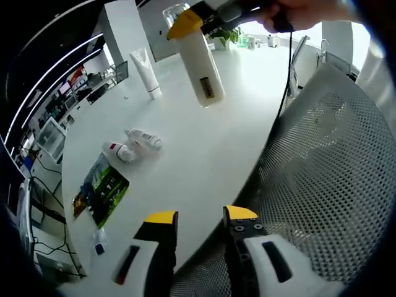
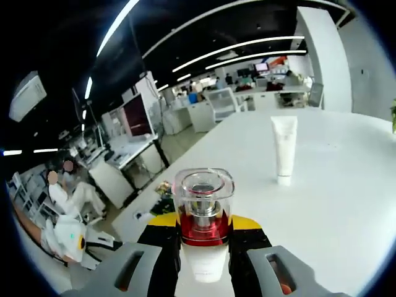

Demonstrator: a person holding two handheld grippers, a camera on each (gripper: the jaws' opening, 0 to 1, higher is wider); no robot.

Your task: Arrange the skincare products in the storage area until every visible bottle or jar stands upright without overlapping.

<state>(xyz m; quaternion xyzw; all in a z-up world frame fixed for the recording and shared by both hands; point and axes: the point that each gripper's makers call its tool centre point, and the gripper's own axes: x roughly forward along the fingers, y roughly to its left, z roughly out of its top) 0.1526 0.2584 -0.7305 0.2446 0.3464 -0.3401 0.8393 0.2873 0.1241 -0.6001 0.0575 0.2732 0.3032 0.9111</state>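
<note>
My right gripper (image 2: pixel 203 226) is shut on a tall white bottle (image 2: pixel 203 207) just under its clear cap and red collar. In the left gripper view that bottle (image 1: pixel 204 71) hangs tilted over the white table (image 1: pixel 204 154), with the right gripper (image 1: pixel 190 22) coming in from the top. A white tube (image 1: pixel 146 73) (image 2: pixel 284 147) stands upright on its cap at the far side. Two small white bottles (image 1: pixel 143 137) (image 1: pixel 120 151) lie on their sides next to each other. My left gripper (image 1: pixel 201 216) is open at the table's near edge, holding nothing.
A green printed packet (image 1: pixel 102 189) lies flat near the two lying bottles, with a small sachet (image 1: pixel 99 241) beyond it. A grey mesh chair (image 1: pixel 328 173) stands against the table's edge beside my left gripper. Office desks and seated people (image 2: pixel 62 185) are in the background.
</note>
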